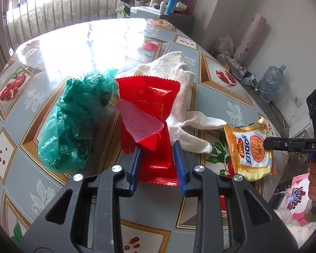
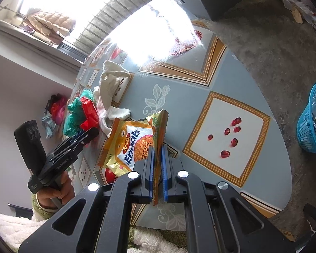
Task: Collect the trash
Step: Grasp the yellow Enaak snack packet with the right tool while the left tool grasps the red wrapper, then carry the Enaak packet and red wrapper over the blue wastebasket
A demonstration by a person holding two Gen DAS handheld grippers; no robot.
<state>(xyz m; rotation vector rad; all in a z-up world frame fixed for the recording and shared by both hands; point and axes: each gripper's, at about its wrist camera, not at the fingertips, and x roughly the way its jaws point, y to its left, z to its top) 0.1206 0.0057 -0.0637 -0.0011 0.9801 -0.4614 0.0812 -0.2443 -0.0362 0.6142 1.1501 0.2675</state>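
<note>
A red foil wrapper (image 1: 149, 97) lies on the fruit-patterned table (image 1: 52, 48) with a pink scrap of paper (image 1: 139, 122) on top of it. My left gripper (image 1: 158, 147) straddles the wrapper's near end, both blue pads touching its sides, so it is shut on it. A crumpled green plastic bag (image 1: 73, 122) sits just left of the wrapper. My right gripper (image 2: 157, 147) is shut on the folded edge of a yellow Enaak snack packet (image 2: 128, 145), which is also seen as the packet (image 1: 248, 147) at the right of the left wrist view.
A white cloth (image 1: 179, 73) lies behind the red wrapper. On the floor to the right of the table stands a blue plastic basket (image 2: 311, 122) holding some items. A large water bottle (image 1: 271, 82) and clutter line the far wall. A person's hand (image 2: 52, 191) holds the left gripper.
</note>
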